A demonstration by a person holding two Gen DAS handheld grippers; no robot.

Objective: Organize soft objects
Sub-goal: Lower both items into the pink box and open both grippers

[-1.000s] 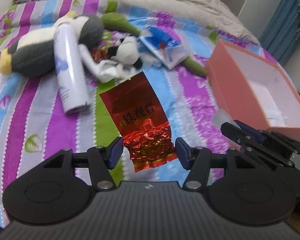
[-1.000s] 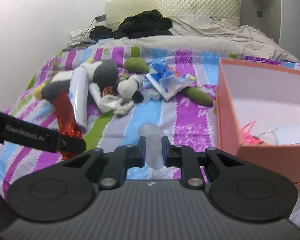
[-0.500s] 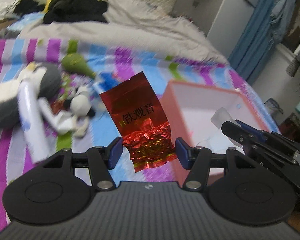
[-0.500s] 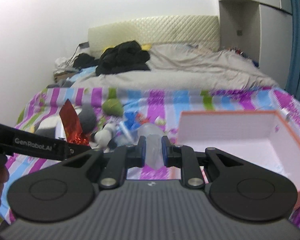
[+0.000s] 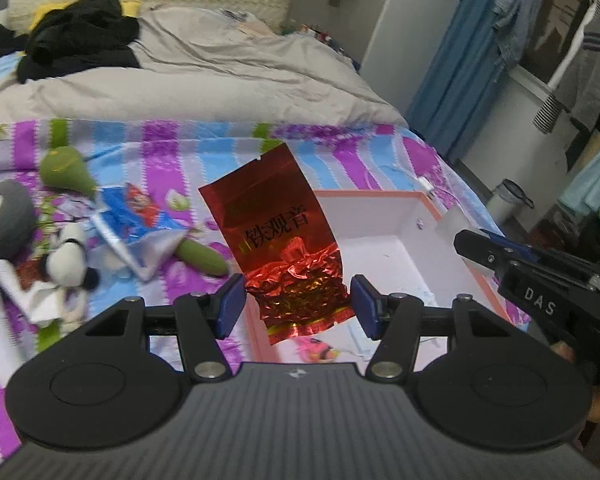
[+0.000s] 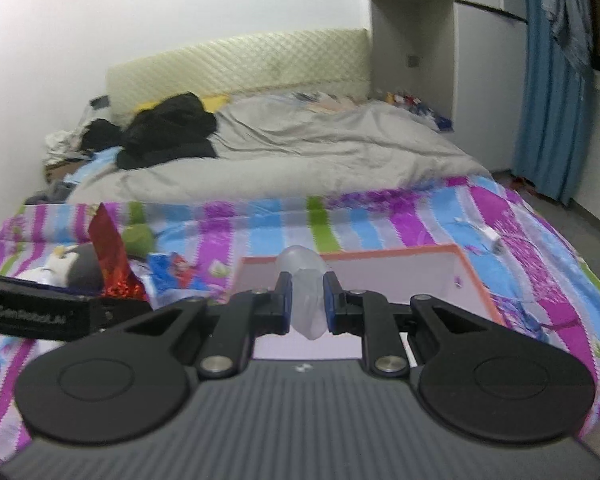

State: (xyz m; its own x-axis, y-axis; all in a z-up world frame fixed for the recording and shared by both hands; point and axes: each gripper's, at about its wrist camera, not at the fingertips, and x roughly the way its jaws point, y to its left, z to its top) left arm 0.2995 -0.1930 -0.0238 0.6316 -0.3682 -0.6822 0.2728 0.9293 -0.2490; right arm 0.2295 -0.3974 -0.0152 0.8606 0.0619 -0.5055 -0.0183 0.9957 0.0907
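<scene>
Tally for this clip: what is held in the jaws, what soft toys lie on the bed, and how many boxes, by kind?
Red foil tea packet, held: 1
Translucent soft piece, held: 1
Plush toys: 2
Green pear-shaped toy: 1
Pink box: 1
Total: 6

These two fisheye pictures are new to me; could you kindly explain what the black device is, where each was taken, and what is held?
There is no robot here: a person holds a hand-held two-finger gripper in each hand, with a camera on each looking forward along its fingers.

The left-hand view shows the left gripper gripping a red foil tea packet by its crinkled lower end. The right-hand view shows the right gripper shut on a small translucent soft piece; what it is I cannot tell.

Below both lies a bed with a striped sheet. On it stand an open pink box, a grey and white plush toy, a small black and white plush, a blue wrapper and green soft pieces.
</scene>
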